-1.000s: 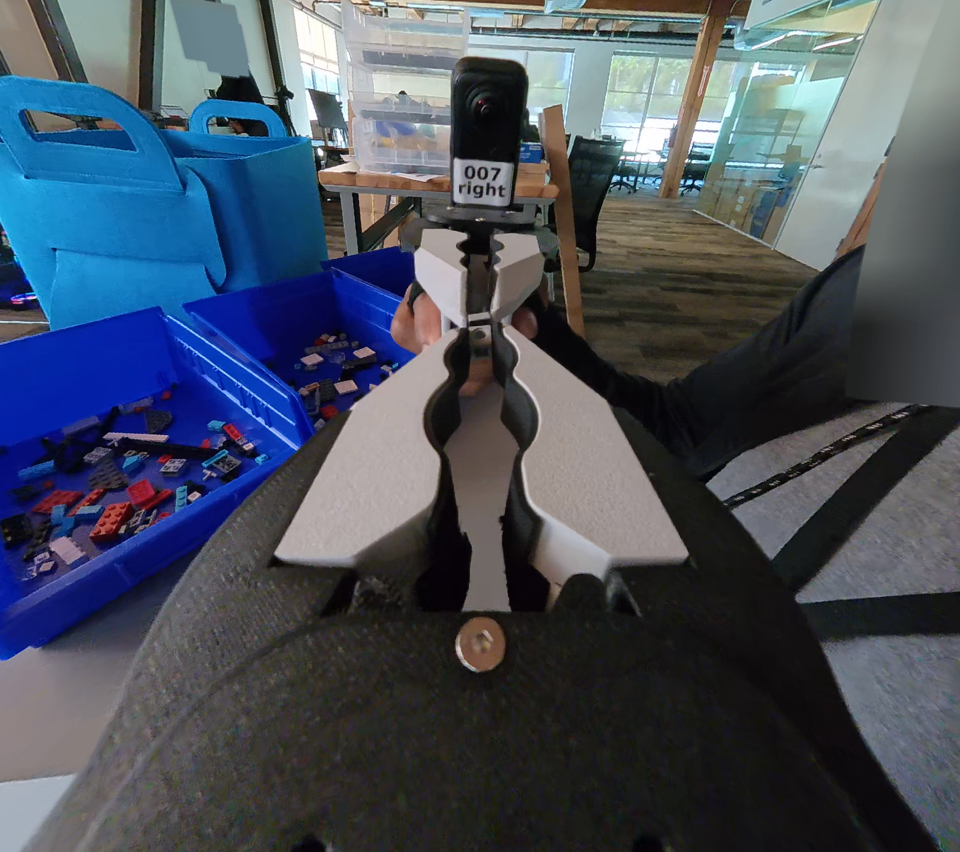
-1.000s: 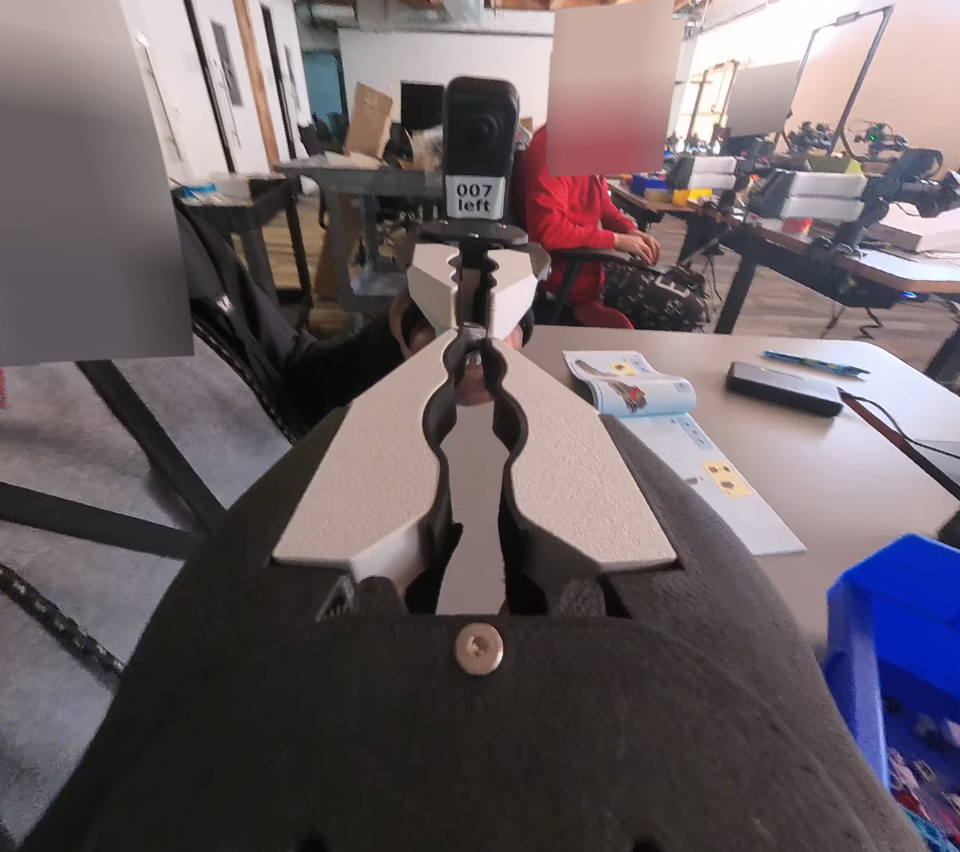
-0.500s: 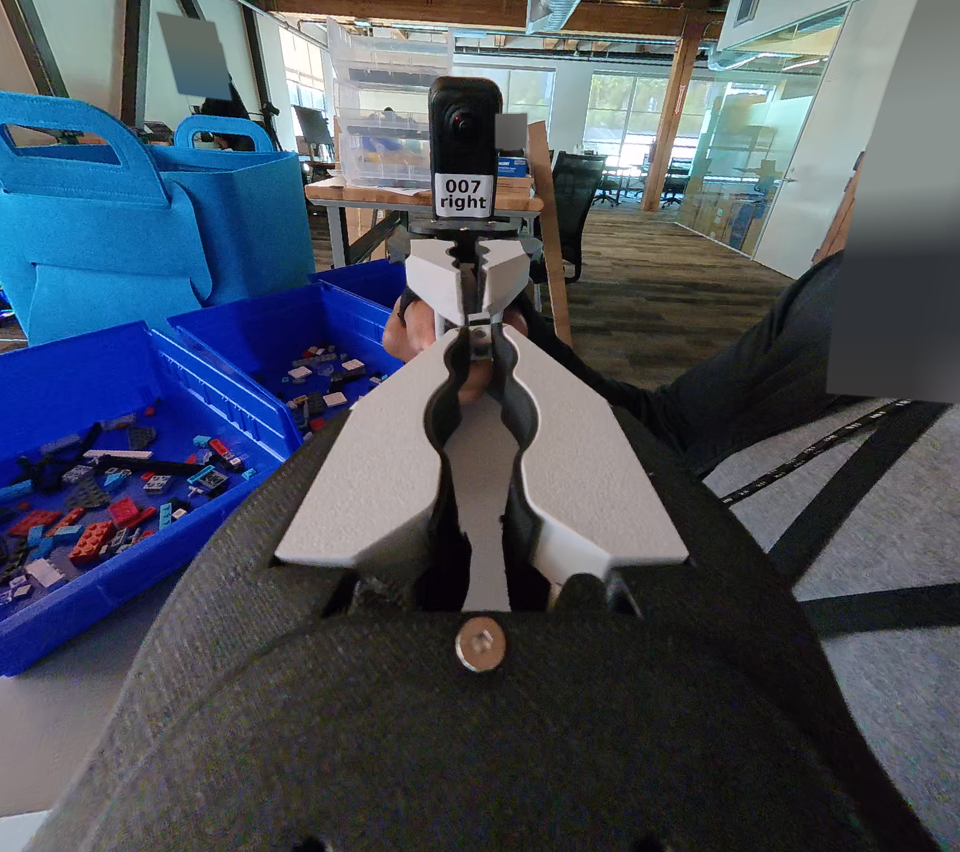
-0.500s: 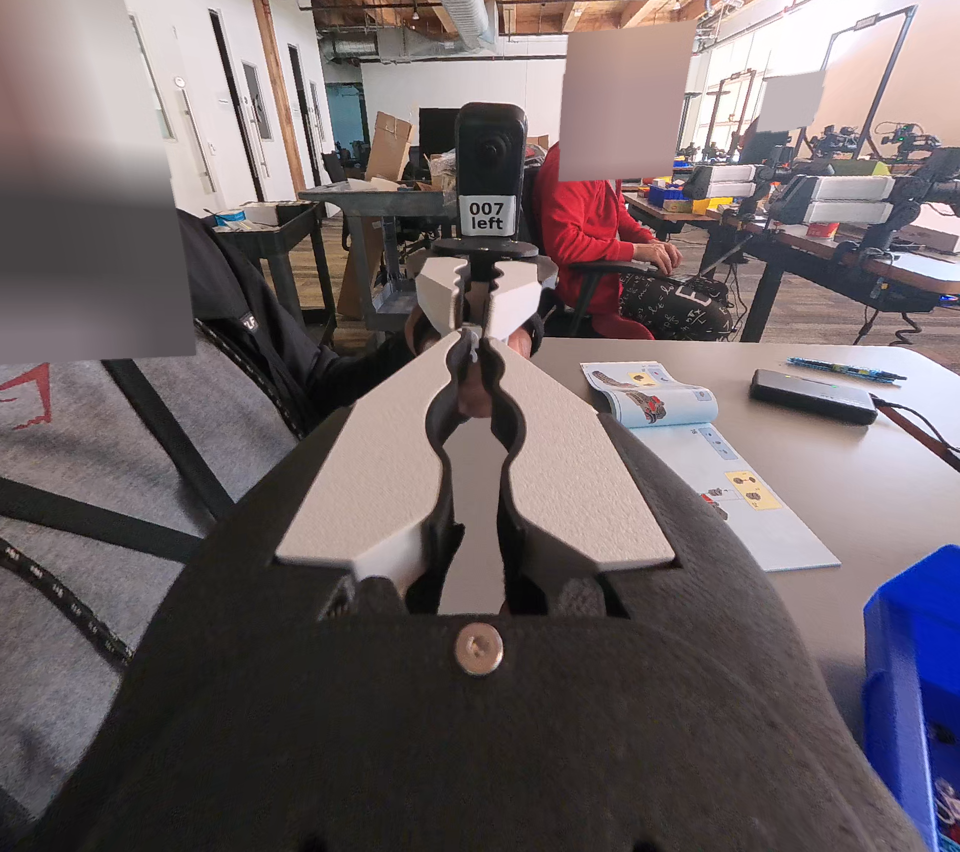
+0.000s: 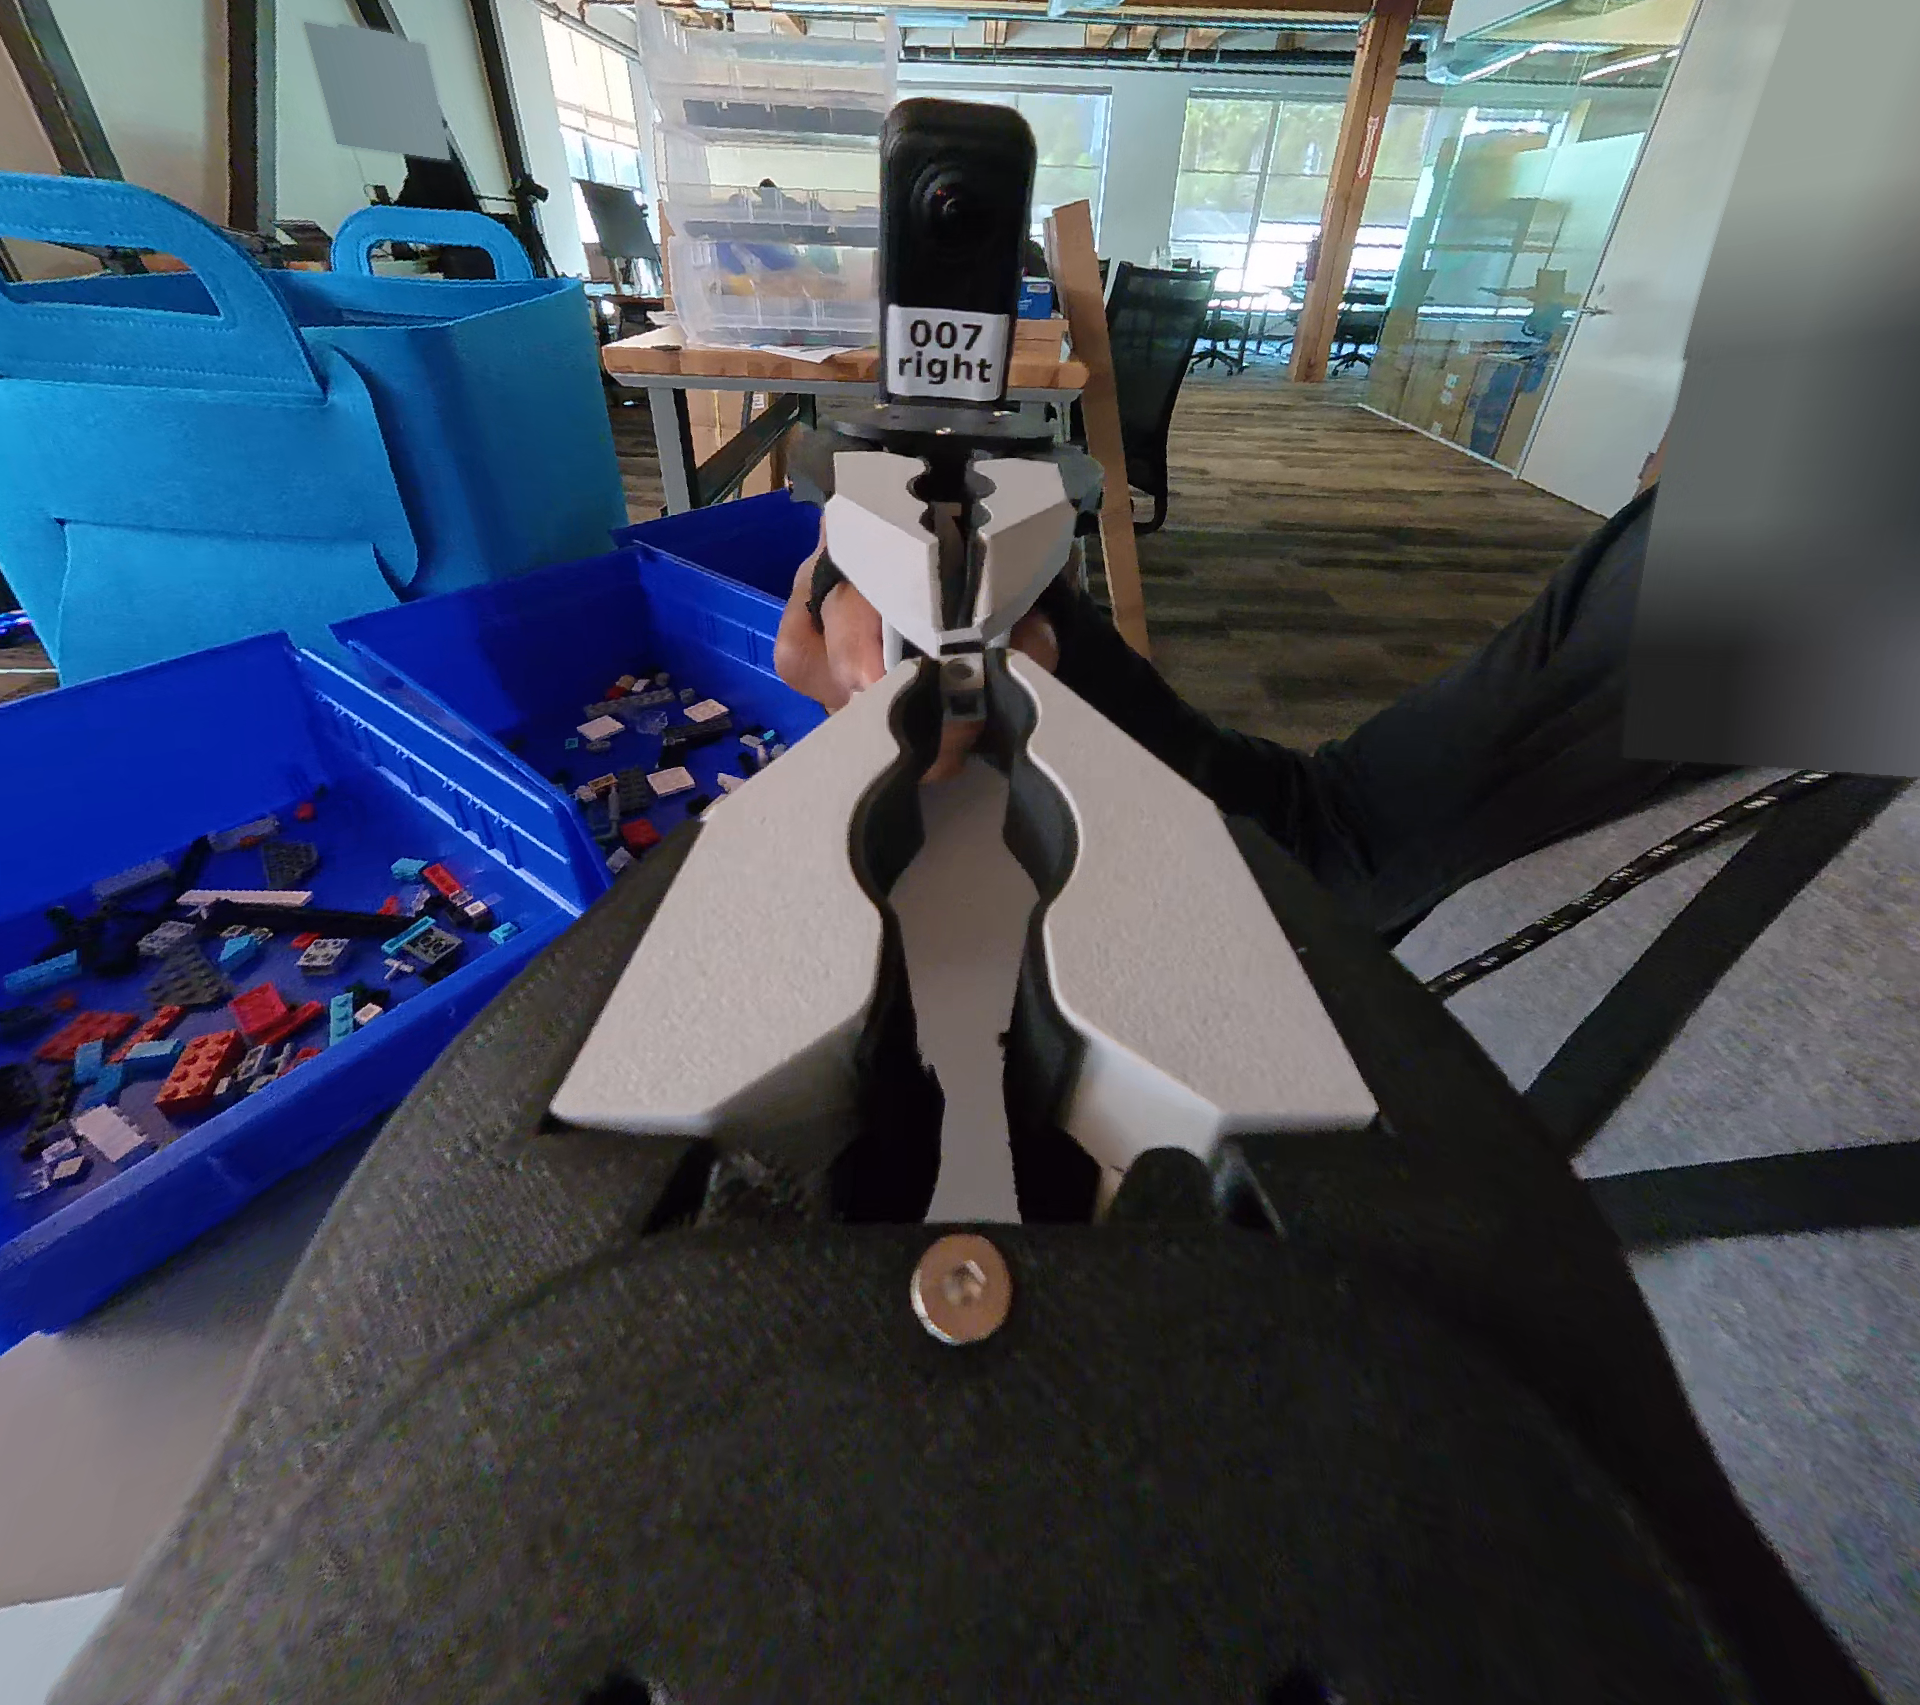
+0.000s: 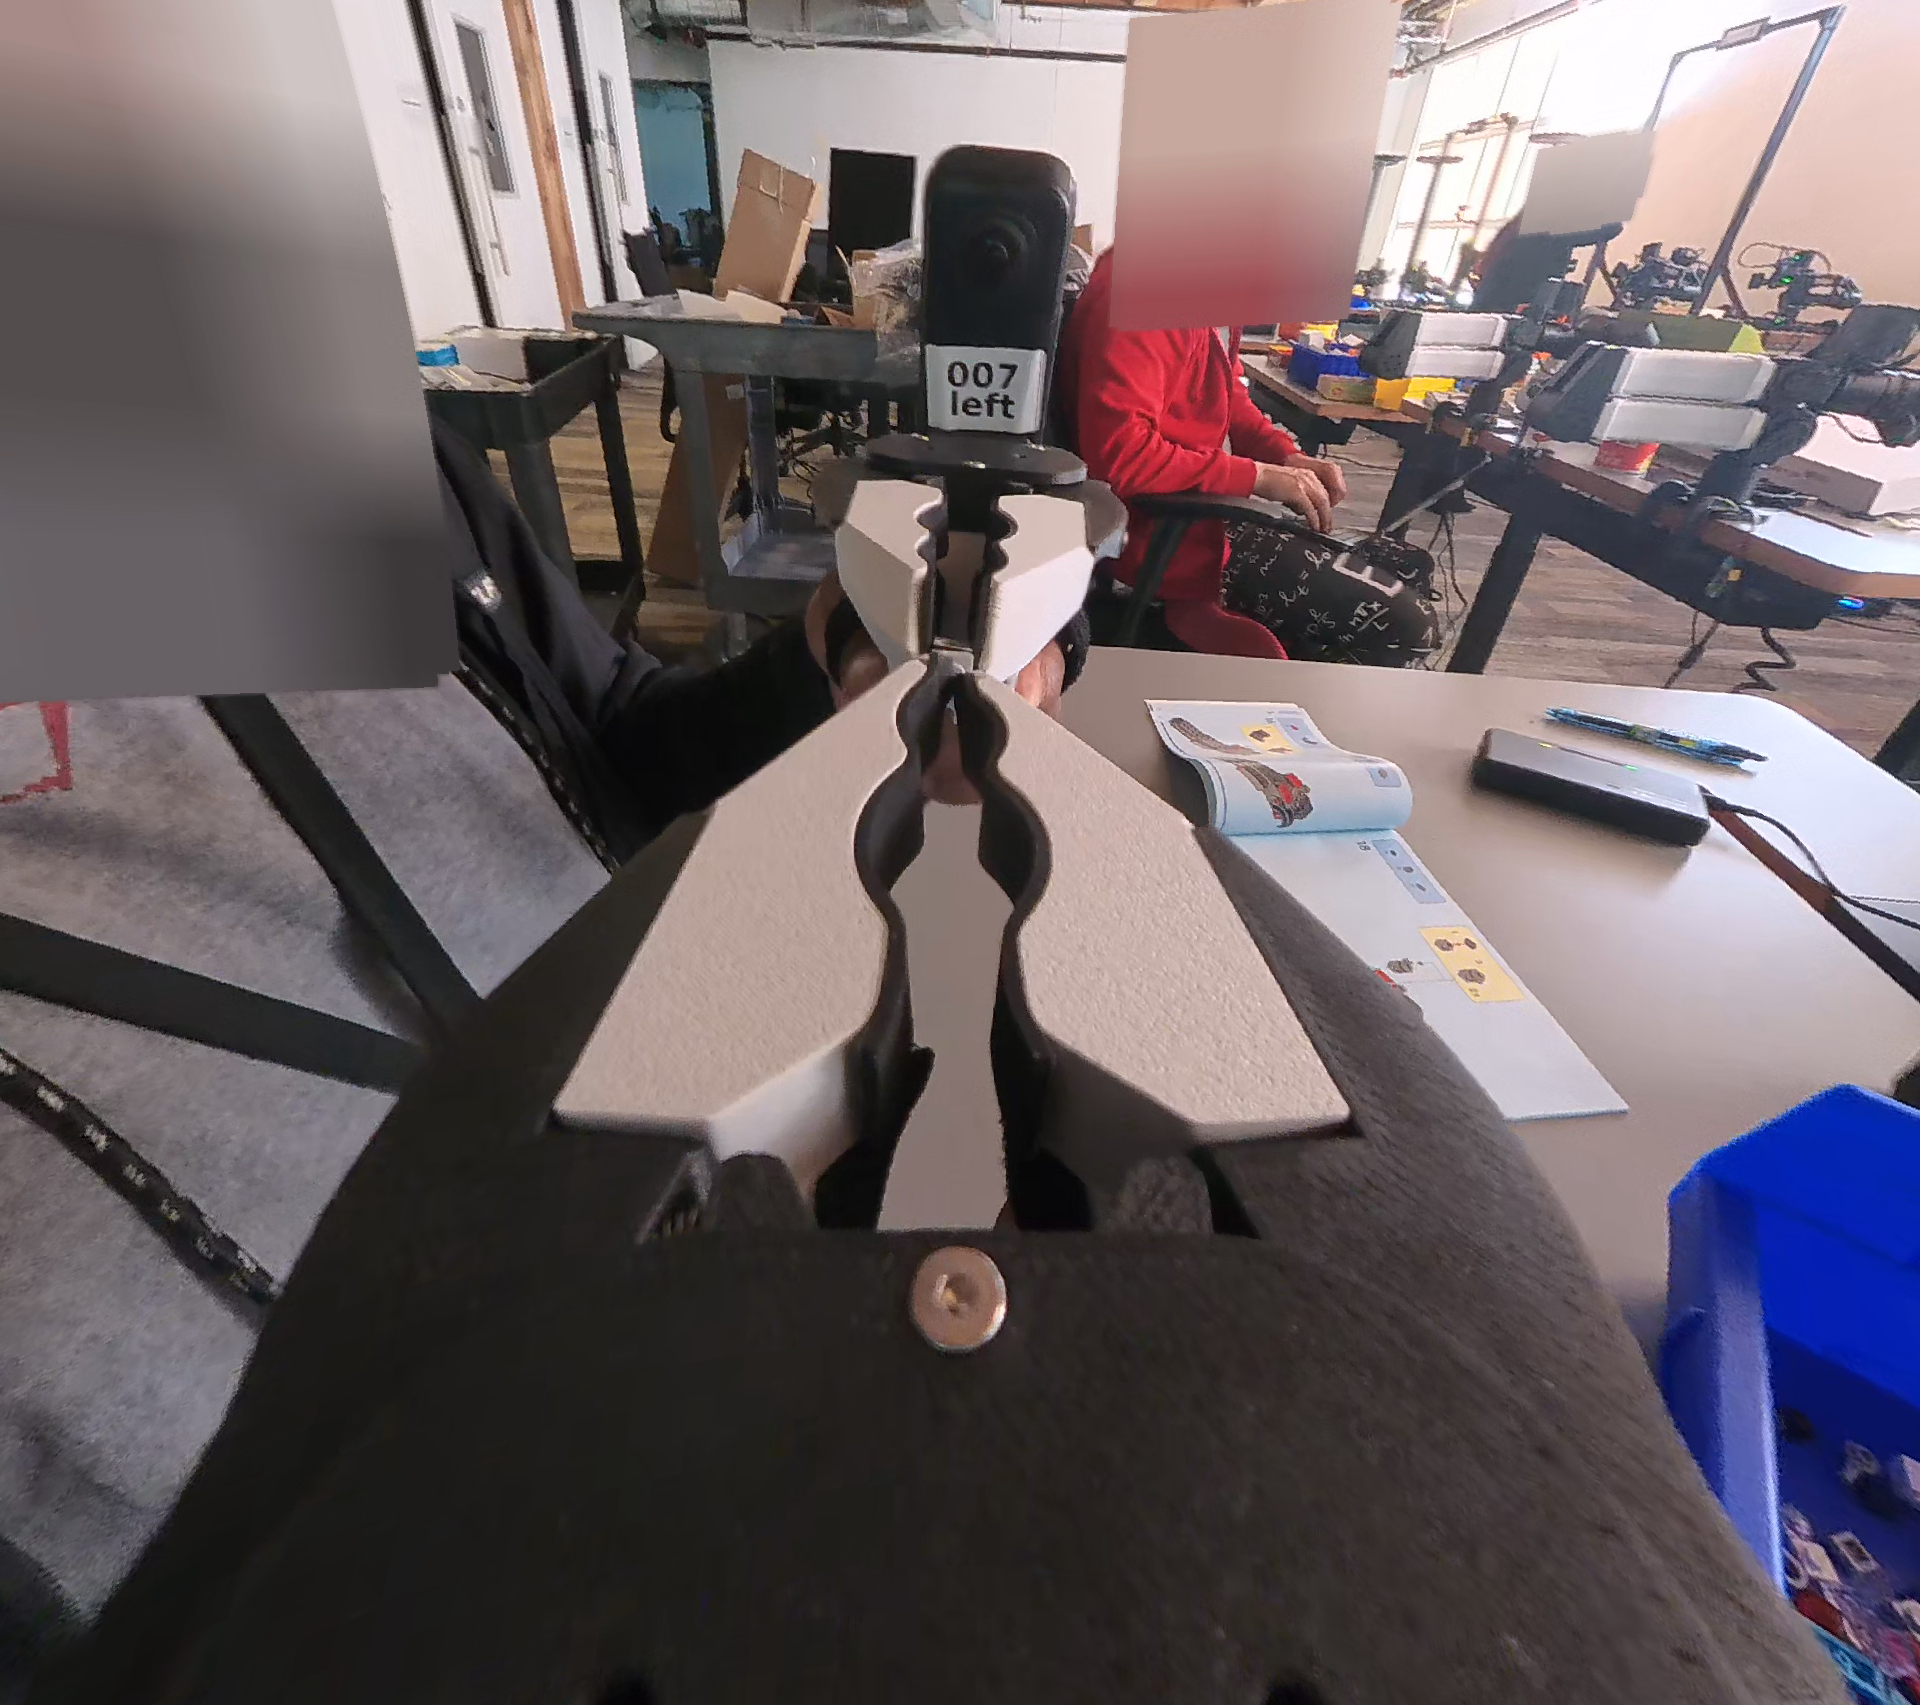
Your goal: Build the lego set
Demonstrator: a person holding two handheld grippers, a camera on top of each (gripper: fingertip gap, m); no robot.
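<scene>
My two grippers are held in the air, pointing at each other tip to tip. In the left wrist view, my left gripper (image 5: 961,687) is shut on a small dark grey lego piece (image 5: 962,691). The right gripper (image 5: 961,642) faces it, its tips touching or nearly touching that piece. In the right wrist view, my right gripper (image 6: 940,676) is shut, with the left gripper (image 6: 951,649) right in front of it. What lies between the right gripper's tips is too small to make out. A hand (image 5: 821,642) holds the far gripper in each view.
Two blue bins (image 5: 343,1125) (image 5: 457,647) hold several loose lego bricks at the left, with blue felt bags (image 5: 208,460) behind them. An open instruction booklet (image 6: 1340,866), a black flat device (image 6: 1590,785) and a pen (image 6: 1652,730) lie on the grey table (image 6: 1662,959). Another blue bin (image 6: 1808,1260) stands at the right.
Both grippers stay shut and tip to tip. The pair has swayed slightly, and the right wrist view has tilted upward a little compared with one second ago.
</scene>
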